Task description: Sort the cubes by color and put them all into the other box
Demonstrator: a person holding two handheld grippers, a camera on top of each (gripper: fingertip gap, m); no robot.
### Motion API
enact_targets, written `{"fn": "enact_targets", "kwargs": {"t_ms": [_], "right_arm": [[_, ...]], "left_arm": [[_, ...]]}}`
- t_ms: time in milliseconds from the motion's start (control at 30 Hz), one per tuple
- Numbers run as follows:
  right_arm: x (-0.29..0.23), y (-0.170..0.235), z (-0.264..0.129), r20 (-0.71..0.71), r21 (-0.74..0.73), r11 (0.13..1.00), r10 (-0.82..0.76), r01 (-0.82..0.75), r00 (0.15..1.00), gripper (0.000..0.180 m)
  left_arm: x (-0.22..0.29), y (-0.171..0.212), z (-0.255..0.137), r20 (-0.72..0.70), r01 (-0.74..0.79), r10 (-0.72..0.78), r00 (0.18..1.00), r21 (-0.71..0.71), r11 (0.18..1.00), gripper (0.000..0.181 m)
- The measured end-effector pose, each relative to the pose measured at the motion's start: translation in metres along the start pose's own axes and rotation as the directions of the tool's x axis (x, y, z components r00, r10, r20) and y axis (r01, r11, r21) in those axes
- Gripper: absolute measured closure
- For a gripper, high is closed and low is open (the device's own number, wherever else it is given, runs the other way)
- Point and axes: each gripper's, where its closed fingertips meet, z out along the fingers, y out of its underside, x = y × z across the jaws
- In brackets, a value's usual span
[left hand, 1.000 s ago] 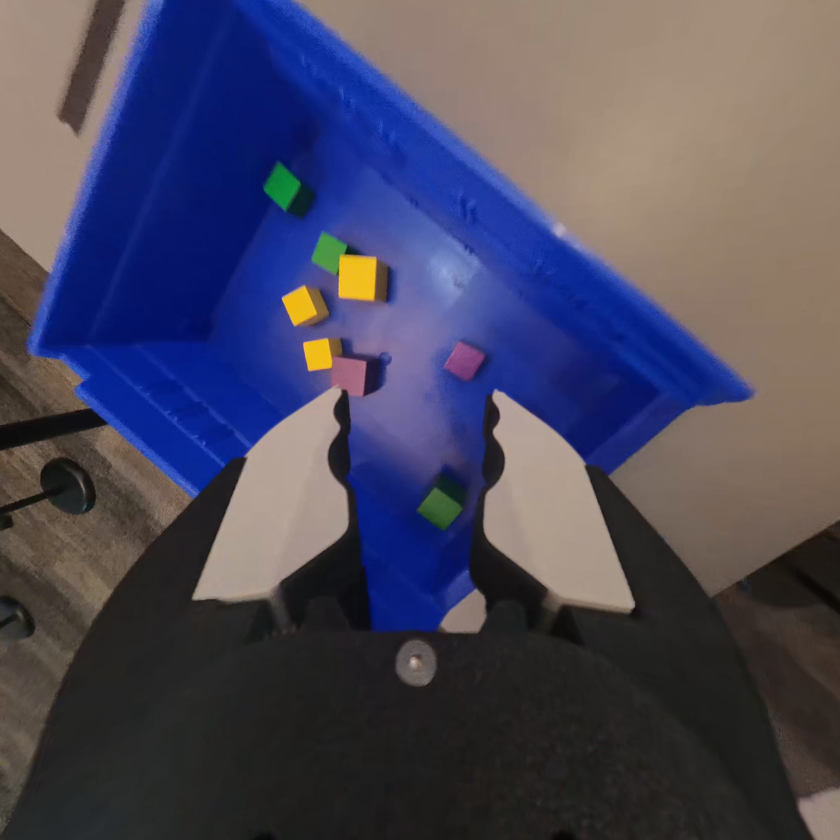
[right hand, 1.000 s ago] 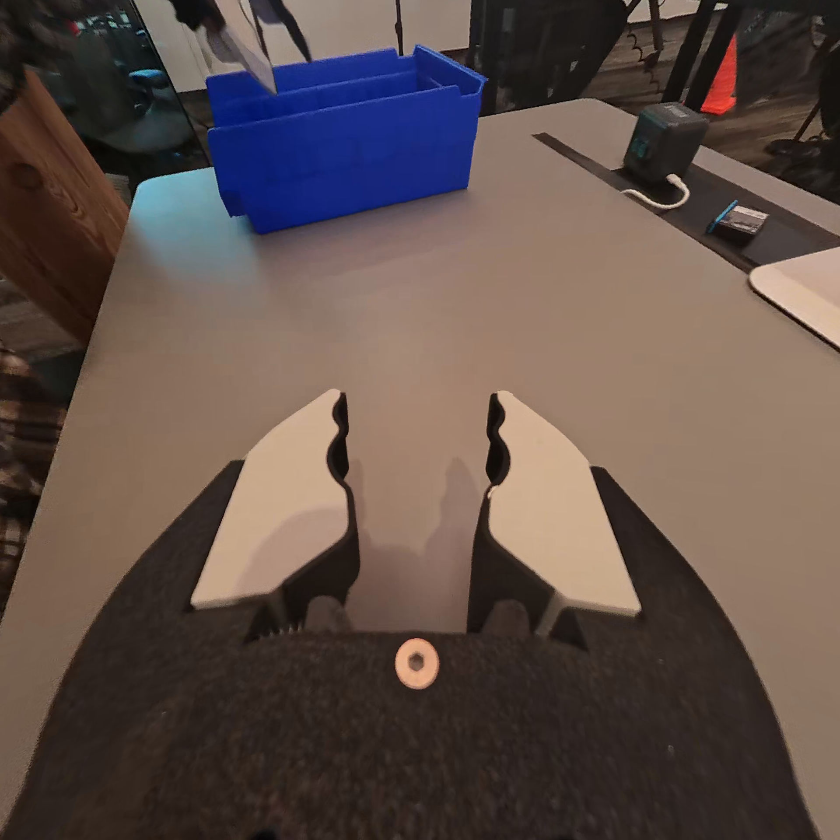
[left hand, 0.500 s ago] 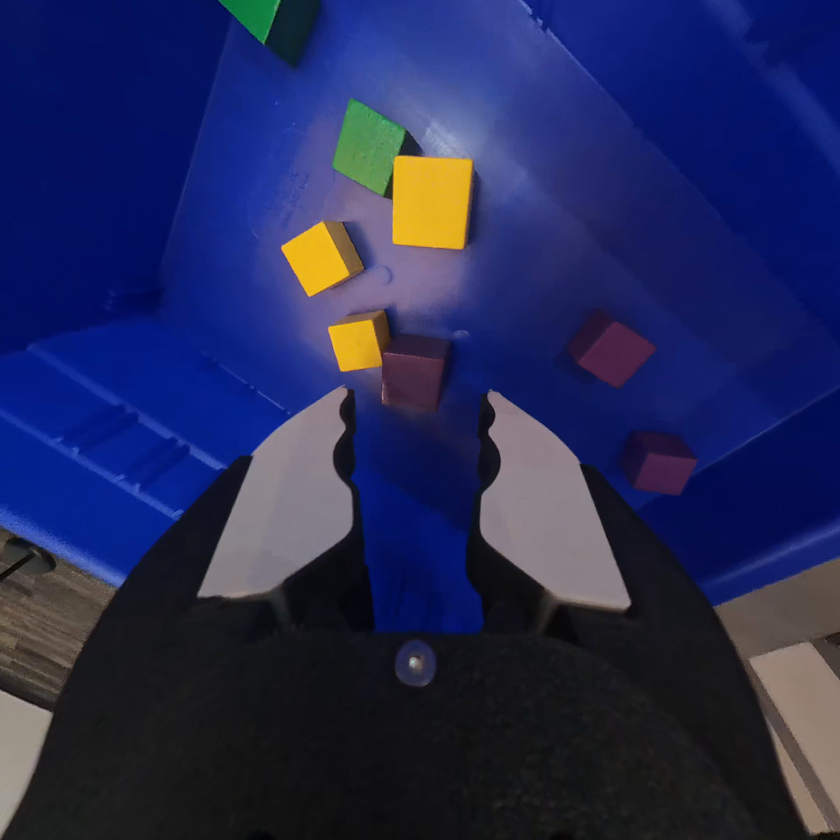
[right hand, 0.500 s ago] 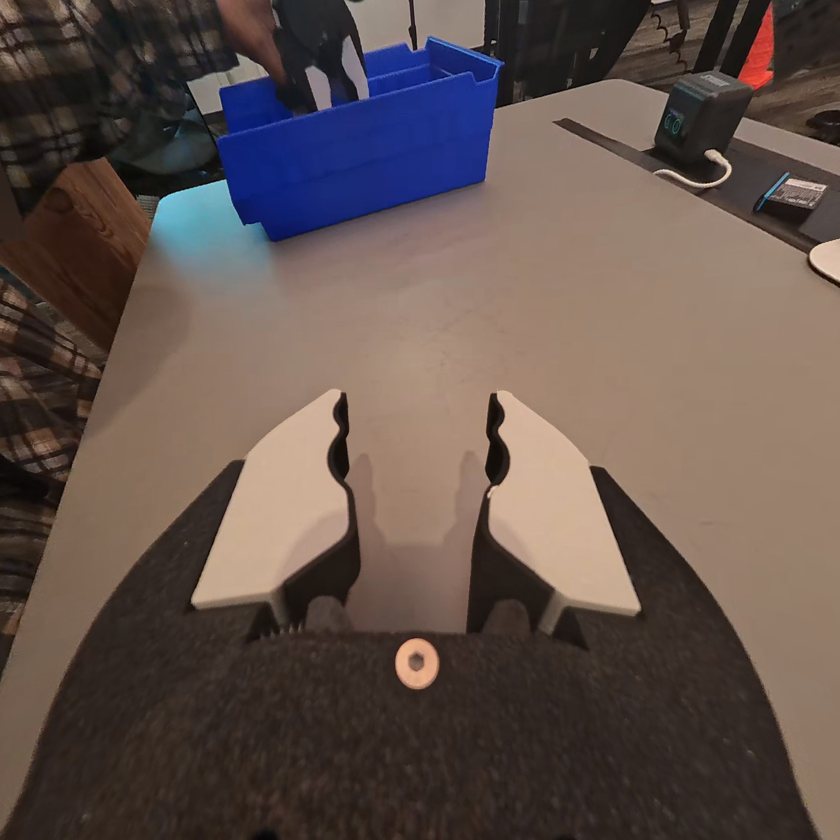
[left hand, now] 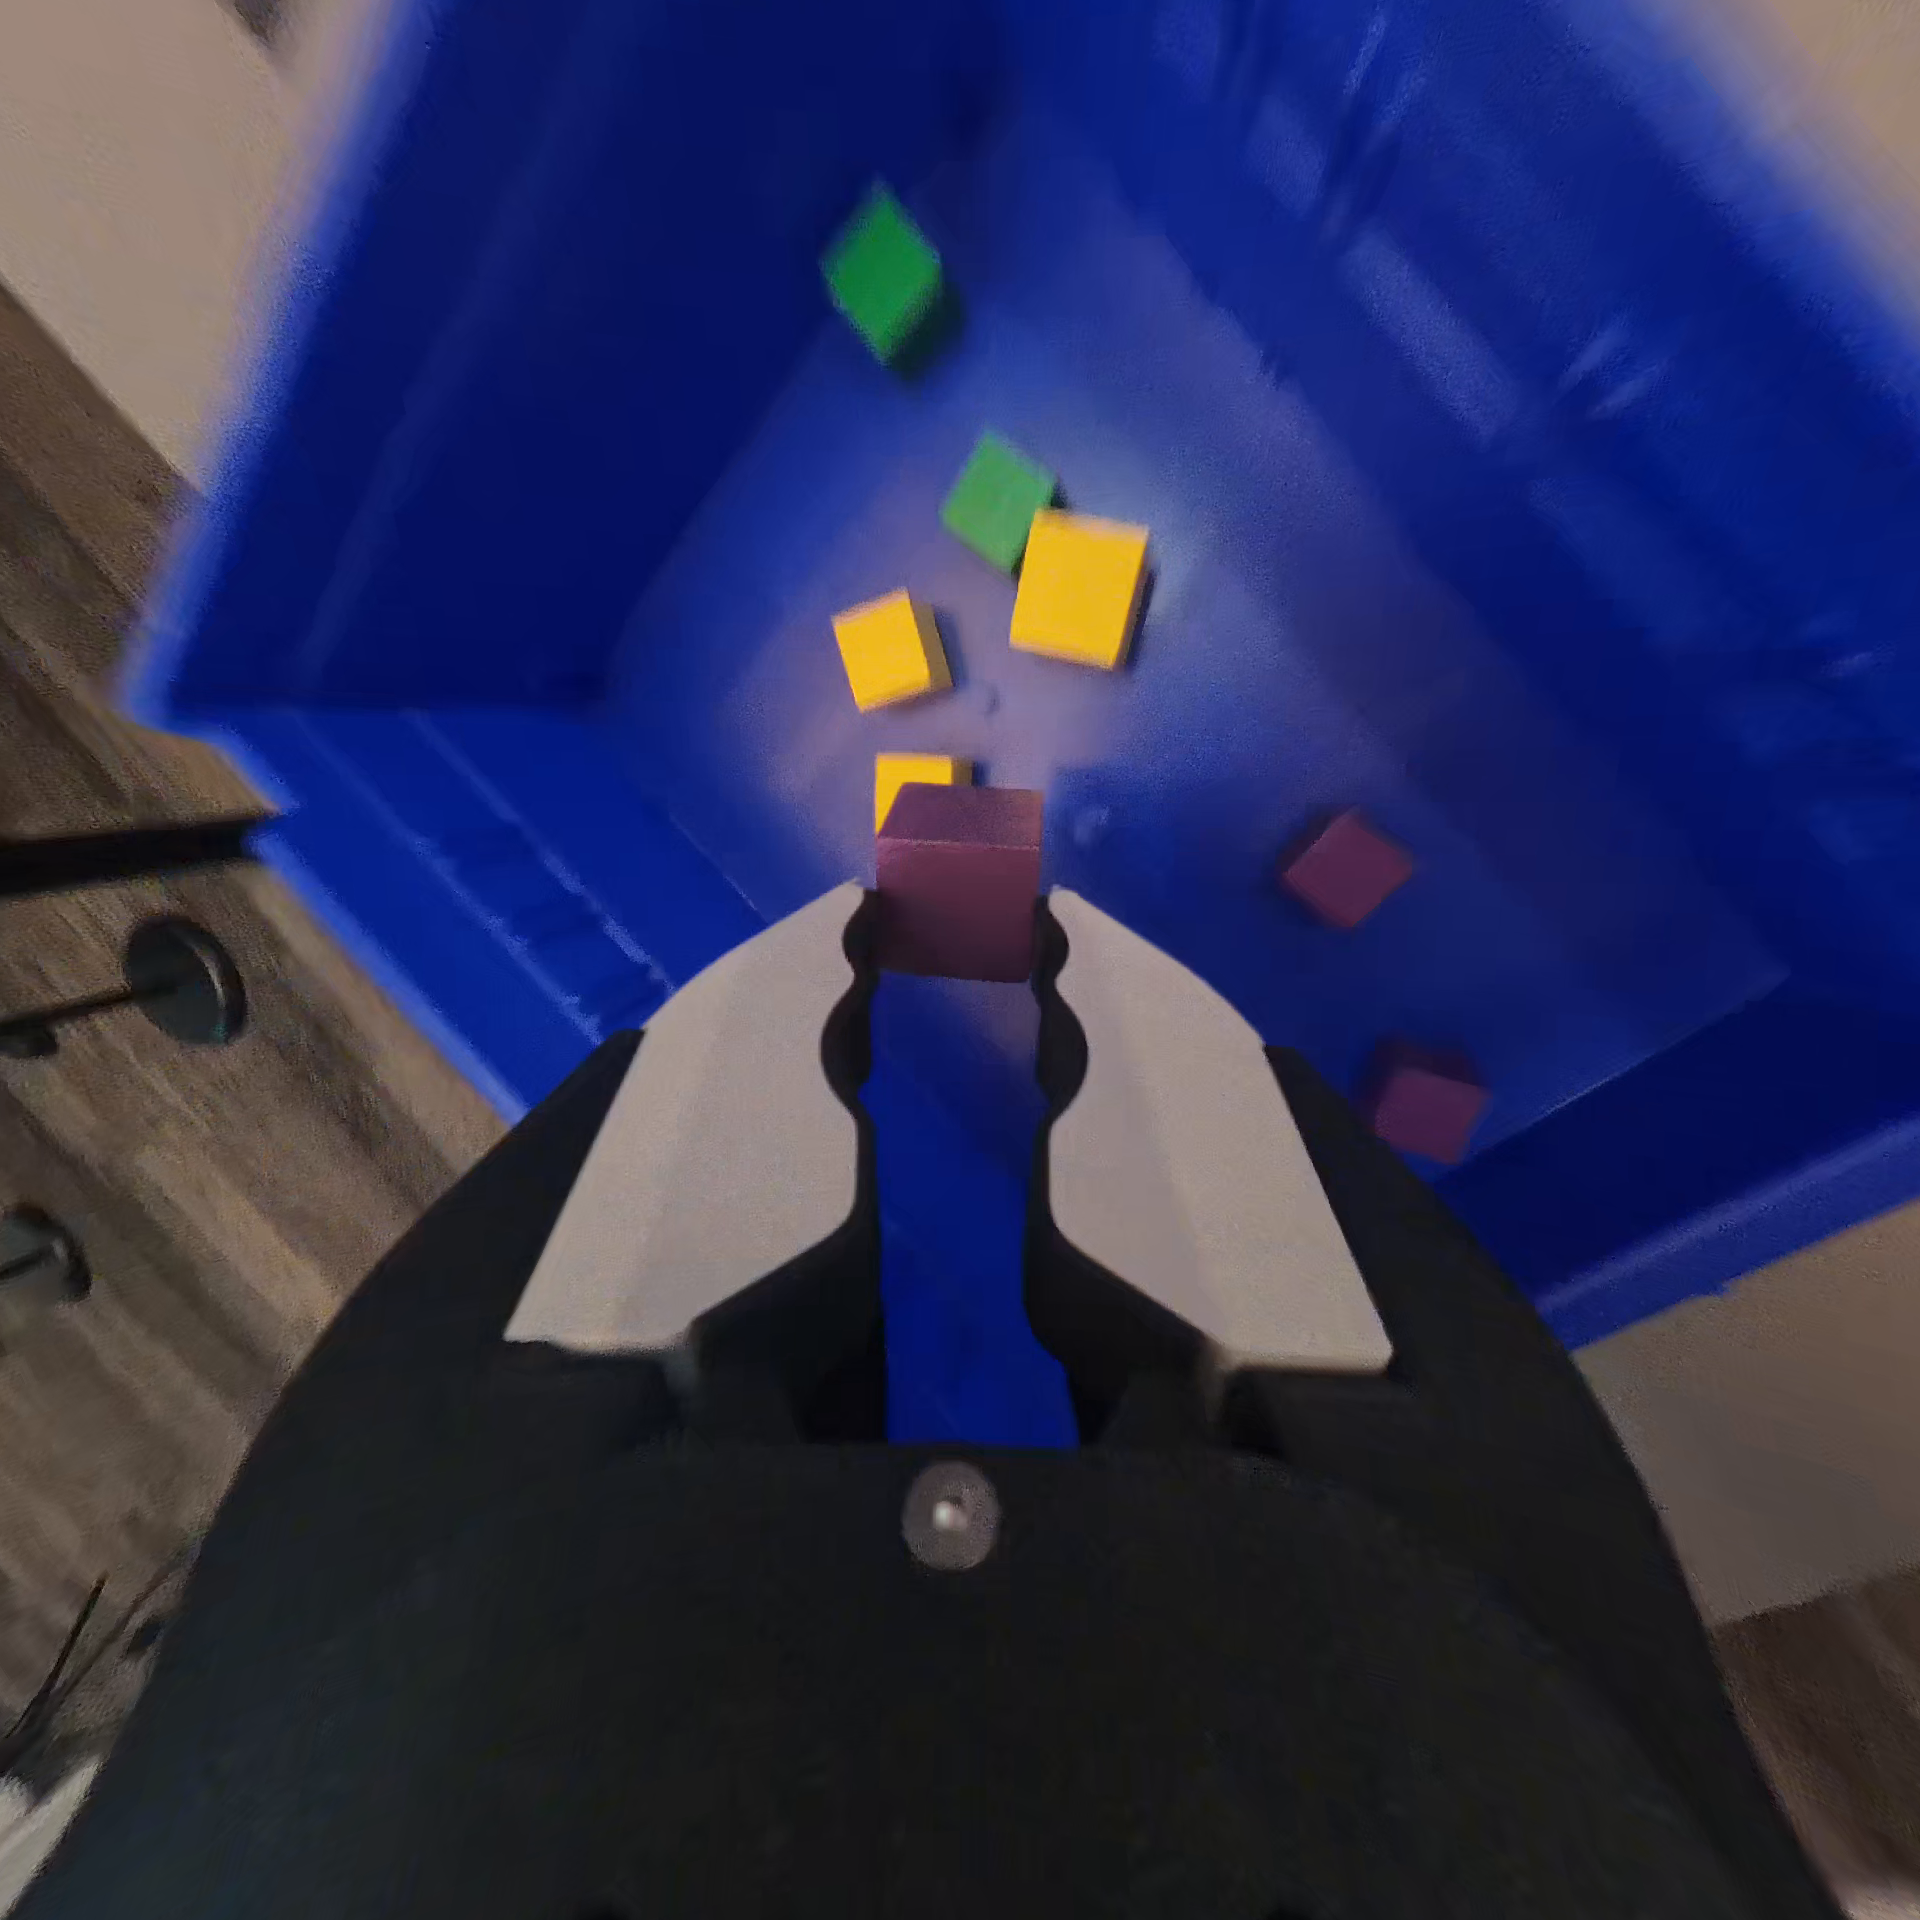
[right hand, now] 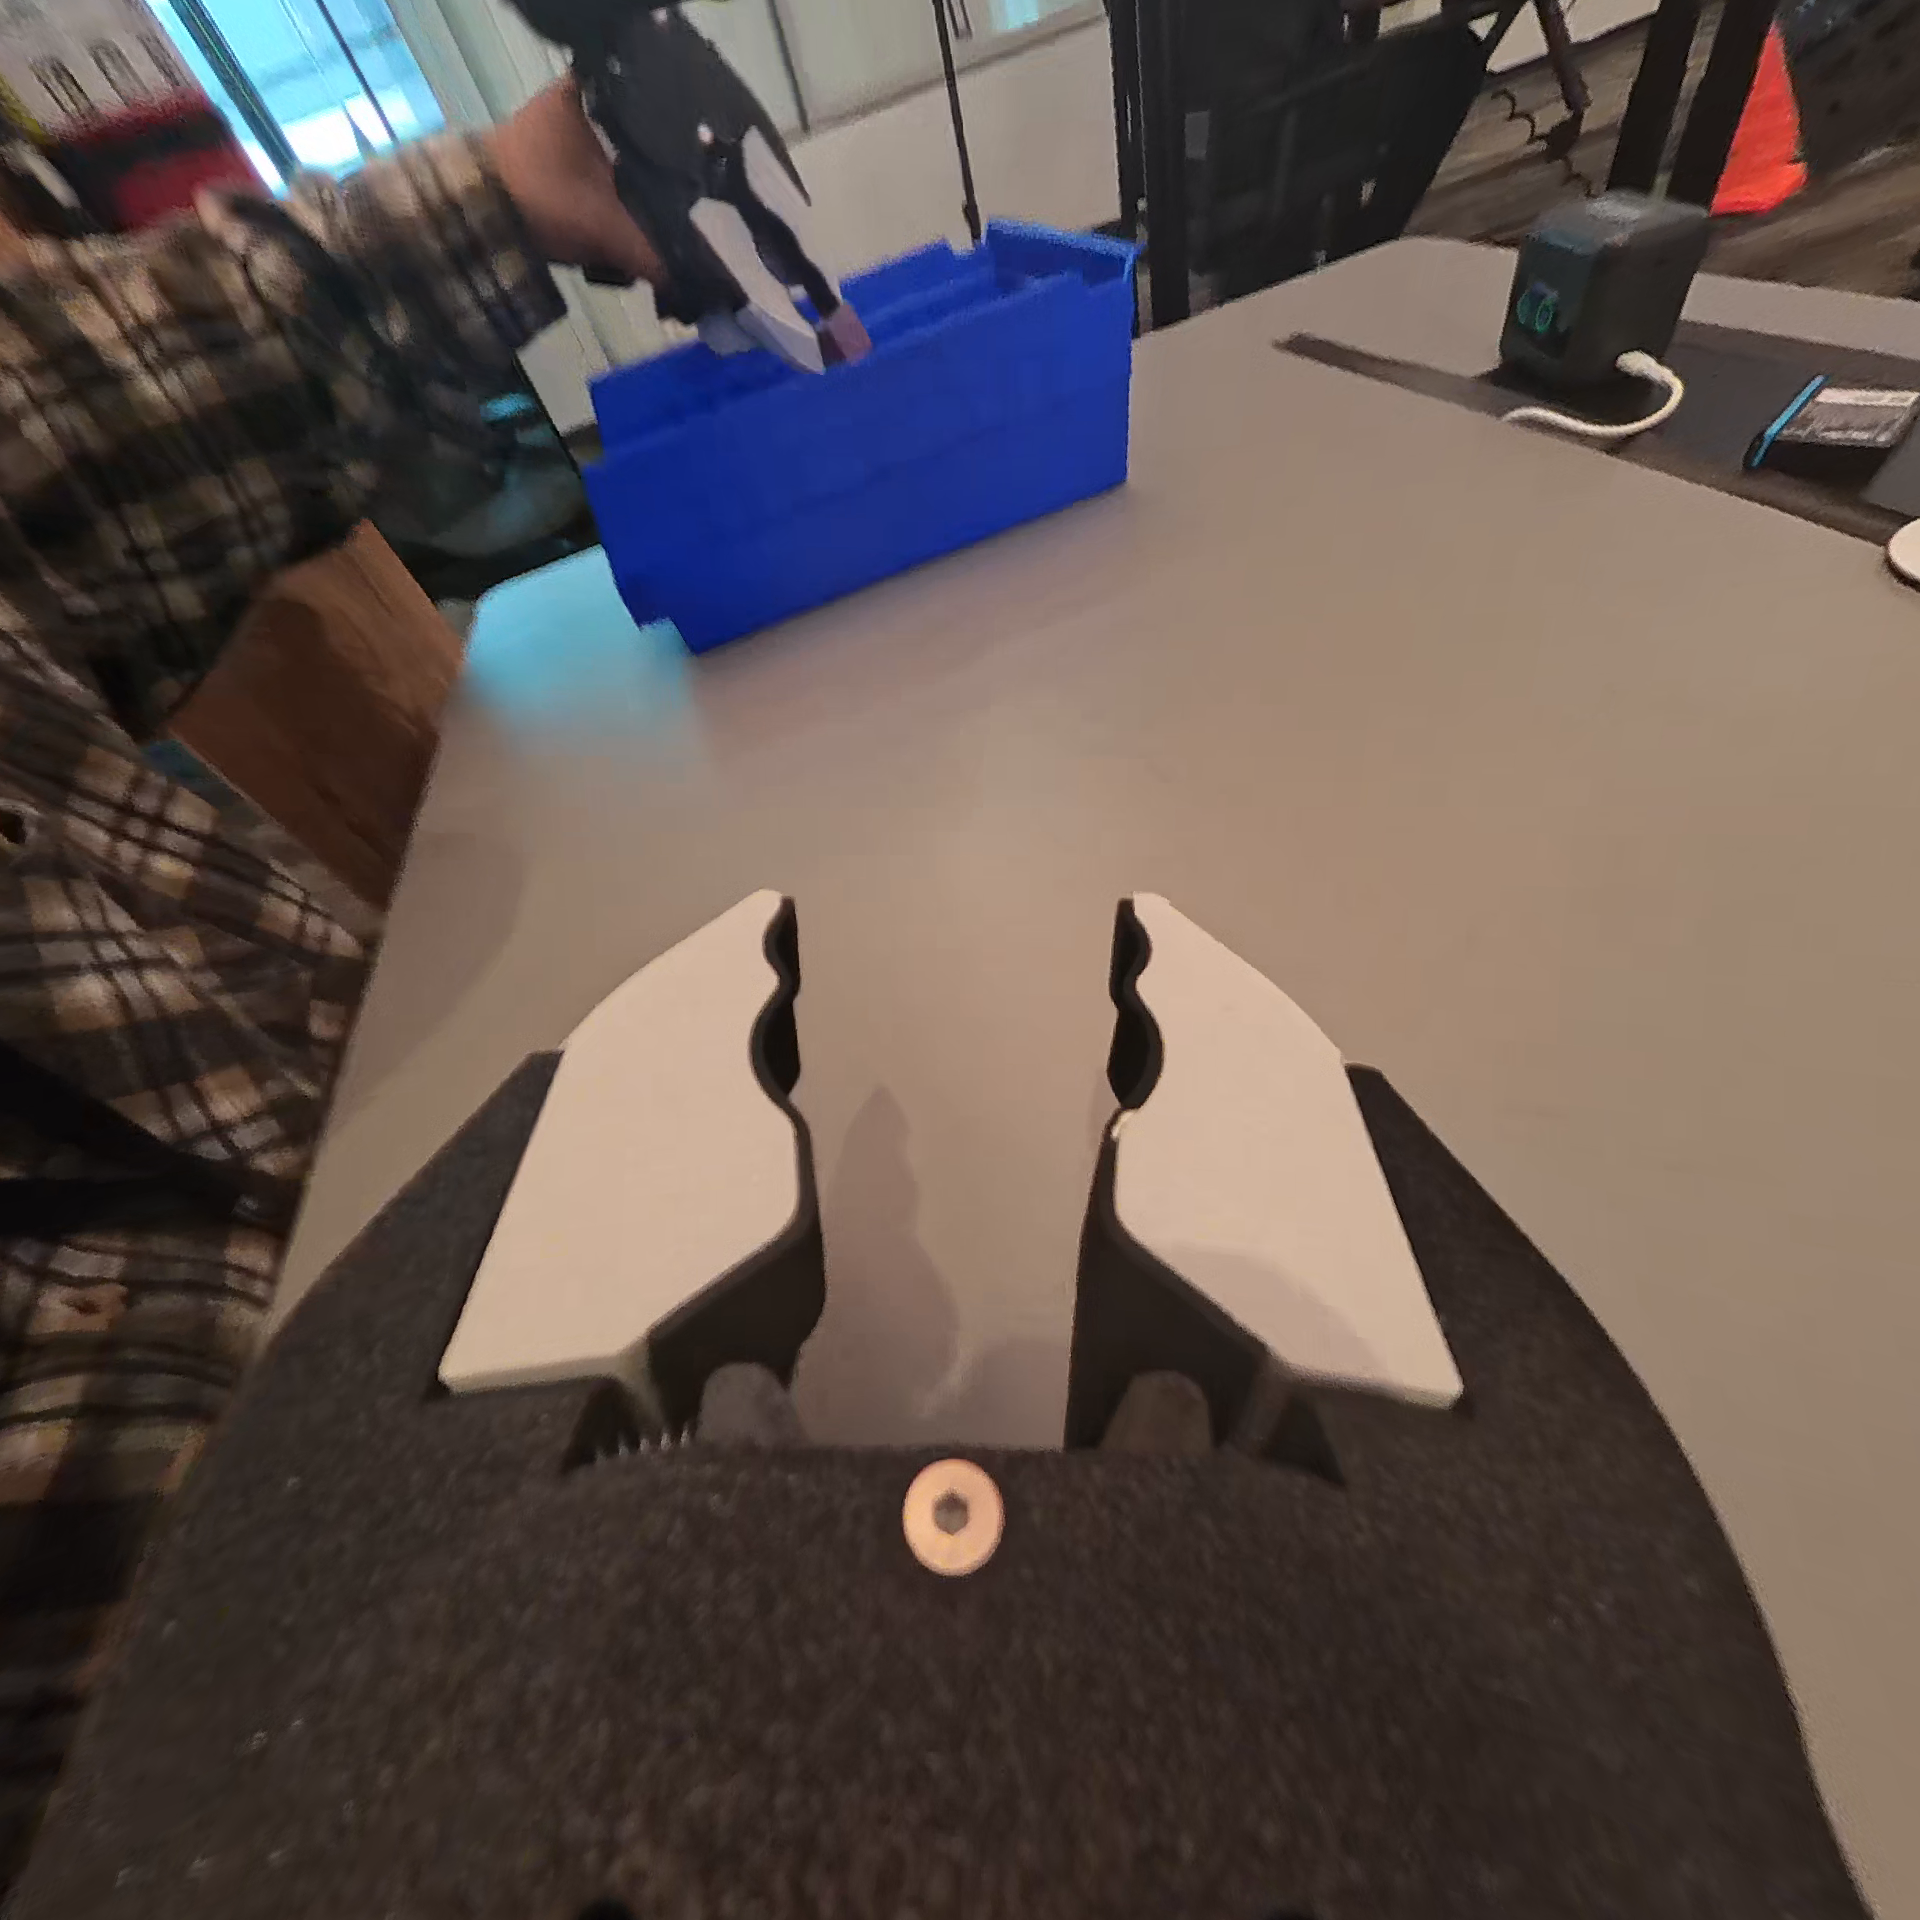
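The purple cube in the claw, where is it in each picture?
Left wrist view: the purple cube sits in the middle, pinched between the tips of the left claw, above the blue box.
Right wrist view: the same cube is small, near the top, left of centre, held just above the box's rim.
Shared landmark: the blue box.

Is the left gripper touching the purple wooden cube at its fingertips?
Touching. In the left wrist view, the left gripper has both fingertips pressed against the sides of the purple cube, with no gap.
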Motion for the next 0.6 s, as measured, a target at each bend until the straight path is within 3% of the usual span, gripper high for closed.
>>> {"fn": "enact_targets", "kwargs": {"t_ms": [33, 167, 333, 467, 600], "right_arm": [[-0.002, -0.005, -0.003, 0.014, 0.03, 0.999, 0.032, -0.033, 0.999, 0.122], [-0.016, -0.033, -0.014, 0.186, 0.162, 0.951, 0.233, -0.264, 0.954, 0.118], [-0.053, -0.073, -0.03, 0.527, 0.157, 0.793, 0.437, -0.589, 0.729, 0.107], [-0.073, -0.082, -0.038, 0.644, 0.0, 0.635, 0.59, -0.772, 0.486, 0.105], [-0.076, -0.075, -0.044, 0.632, -0.066, 0.533, 0.676, -0.843, 0.378, 0.105]], "left_arm": [[0.005, -0.018, -0.019, 0.016, 0.001, -0.003, 1.0, 0.094, 0.996, 0.153], [0.071, -0.116, -0.095, 0.046, -0.088, 0.075, 0.996, 0.486, 0.869, 0.153], [0.222, -0.23, -0.152, -0.029, -0.118, 0.288, 0.957, 0.87, 0.479, 0.153], [0.314, -0.278, -0.146, -0.092, -0.035, 0.421, 0.902, 0.958, 0.285, 0.154], [0.368, -0.299, -0.134, -0.146, 0.03, 0.522, 0.84, 0.974, 0.225, 0.154]]}}
